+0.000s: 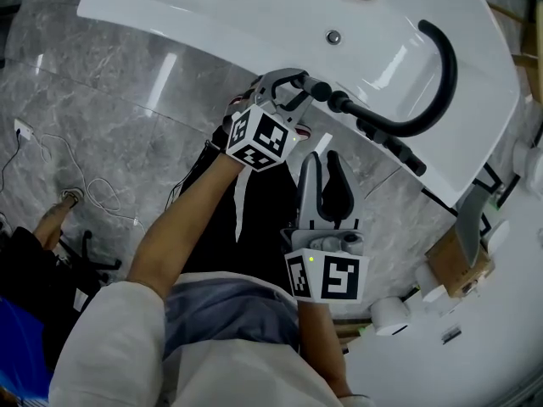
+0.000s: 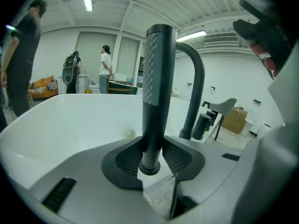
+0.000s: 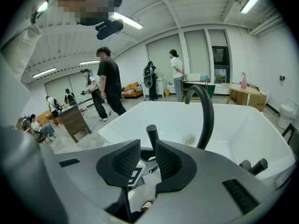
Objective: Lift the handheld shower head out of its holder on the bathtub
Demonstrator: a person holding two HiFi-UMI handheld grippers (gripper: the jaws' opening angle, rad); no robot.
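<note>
The black handheld shower head [image 2: 156,78] stands upright at the white bathtub's [image 1: 254,15] near rim. My left gripper [image 2: 152,155] is shut on its stem, both ribbed pads pressing its sides low down. From the head view, the left gripper [image 1: 297,87] reaches the shower head [image 1: 321,89] on the rim. My right gripper [image 1: 327,164] hangs a little below and to the right of it, open and empty. In the right gripper view, the right gripper [image 3: 147,160] has open jaws framing the shower head [image 3: 152,134] beyond them, without touching it.
A black arched faucet [image 1: 441,66] and black knobs [image 1: 399,147] sit on the rim right of the shower head. The tub drain [image 1: 333,36] lies behind. A cardboard box [image 1: 462,253] and white fixtures stand at right. People [image 3: 110,83] stand past the tub.
</note>
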